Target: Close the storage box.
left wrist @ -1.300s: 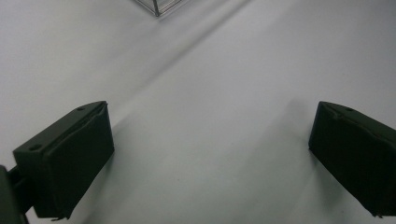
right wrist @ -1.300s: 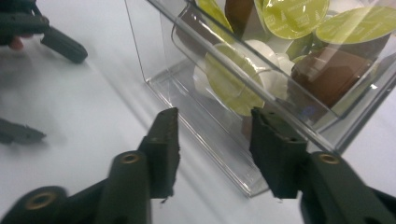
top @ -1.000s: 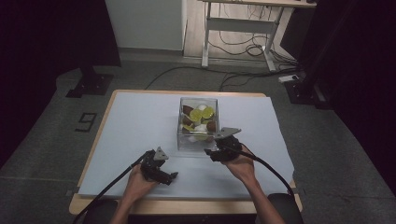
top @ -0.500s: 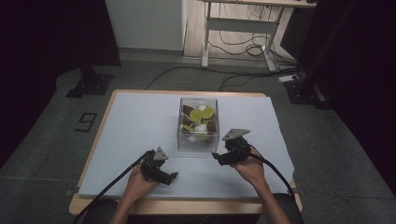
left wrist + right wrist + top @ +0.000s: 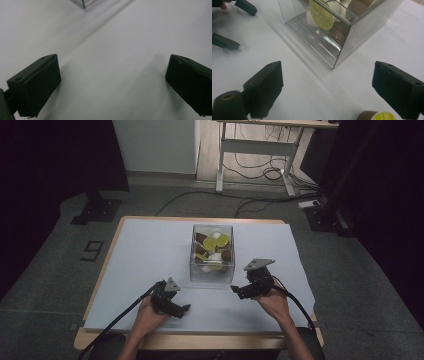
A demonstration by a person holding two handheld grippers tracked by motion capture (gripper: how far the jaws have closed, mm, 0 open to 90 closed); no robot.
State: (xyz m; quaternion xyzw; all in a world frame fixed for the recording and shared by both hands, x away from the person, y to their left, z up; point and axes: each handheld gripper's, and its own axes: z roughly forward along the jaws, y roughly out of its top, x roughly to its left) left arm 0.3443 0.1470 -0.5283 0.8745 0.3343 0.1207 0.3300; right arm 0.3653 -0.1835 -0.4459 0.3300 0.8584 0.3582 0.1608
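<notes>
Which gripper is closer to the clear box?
The right gripper; its tip sits just beside the box, while the left gripper lies farther down the table.

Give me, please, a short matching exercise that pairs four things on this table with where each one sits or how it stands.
Things:
1. clear box
2. left gripper
3. right gripper
4. white sheet

Places or states:
A. open, near the front edge, left of the box
B. spread over the wooden tabletop
C. in the middle, holding yellow-lidded, brown and white pods
D. open, just beside the box's front right corner

Pairs: 1-C, 2-A, 3-D, 4-B
</notes>
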